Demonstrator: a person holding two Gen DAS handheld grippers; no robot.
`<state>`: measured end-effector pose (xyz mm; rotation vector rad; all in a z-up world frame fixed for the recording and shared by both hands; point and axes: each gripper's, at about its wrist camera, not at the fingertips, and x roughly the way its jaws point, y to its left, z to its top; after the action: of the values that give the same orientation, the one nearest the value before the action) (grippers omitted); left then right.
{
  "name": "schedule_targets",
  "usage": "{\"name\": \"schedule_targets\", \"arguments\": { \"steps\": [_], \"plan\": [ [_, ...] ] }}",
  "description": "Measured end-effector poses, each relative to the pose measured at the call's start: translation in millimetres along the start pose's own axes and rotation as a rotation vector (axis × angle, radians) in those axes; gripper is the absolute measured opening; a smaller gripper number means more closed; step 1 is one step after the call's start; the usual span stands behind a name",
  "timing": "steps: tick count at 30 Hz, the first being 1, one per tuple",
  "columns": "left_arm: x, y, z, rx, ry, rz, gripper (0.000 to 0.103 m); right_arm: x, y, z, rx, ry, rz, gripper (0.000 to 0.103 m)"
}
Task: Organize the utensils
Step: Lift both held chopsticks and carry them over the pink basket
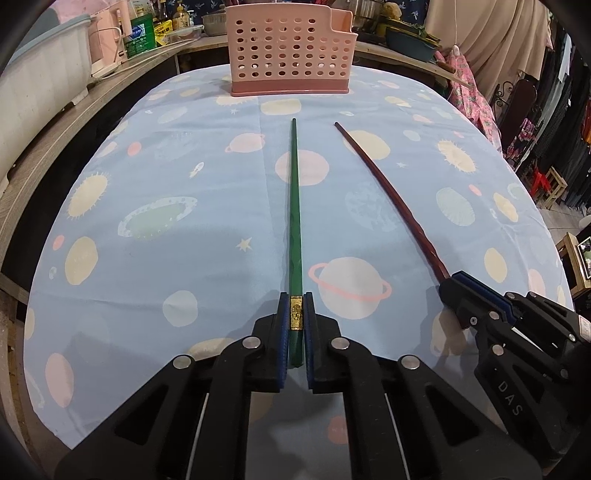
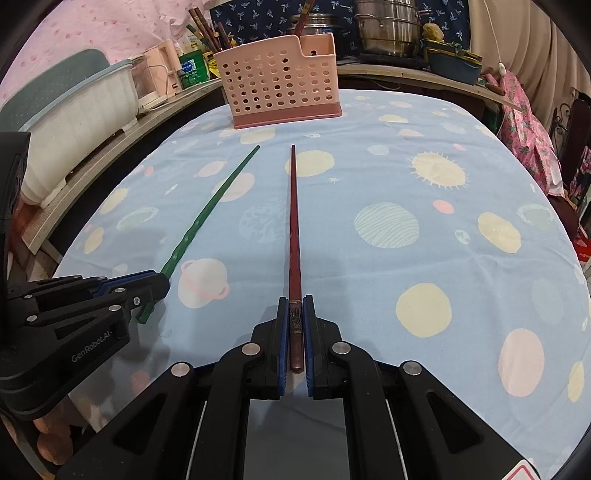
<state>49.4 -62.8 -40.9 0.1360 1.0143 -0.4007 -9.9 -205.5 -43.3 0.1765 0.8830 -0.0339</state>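
Observation:
My left gripper (image 1: pixel 295 299) is shut on the thick end of a green chopstick (image 1: pixel 294 221), which points toward a pink perforated utensil basket (image 1: pixel 288 55) at the table's far edge. My right gripper (image 2: pixel 294 301) is shut on the thick end of a dark red chopstick (image 2: pixel 293 229), also pointing at the basket (image 2: pixel 277 88). Each gripper shows in the other's view: the right (image 1: pixel 452 286) beside the left, the left (image 2: pixel 162 284) with the green chopstick (image 2: pixel 214 199). Both chopsticks look level just above the cloth. Several chopsticks stand in the basket.
The table wears a light blue planet-print cloth (image 1: pixel 166 184). A wooden shelf (image 1: pixel 74 122) on the left carries a white tub, a kettle and bottles. Metal pots (image 2: pixel 388 29) stand behind the basket. Pink fabric (image 1: pixel 476 99) hangs at the right.

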Motion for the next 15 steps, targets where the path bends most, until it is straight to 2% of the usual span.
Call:
{"name": "schedule_targets", "arguments": {
  "steps": [8,15],
  "plan": [
    [-18,3,11,-0.019,-0.034,-0.014,0.007,-13,3,11,0.007,-0.026,0.021,0.007],
    [-40,7,34,-0.038,-0.085,-0.024,0.007,-35,3,38,0.028,-0.090,0.050,0.007]
  ]
}}
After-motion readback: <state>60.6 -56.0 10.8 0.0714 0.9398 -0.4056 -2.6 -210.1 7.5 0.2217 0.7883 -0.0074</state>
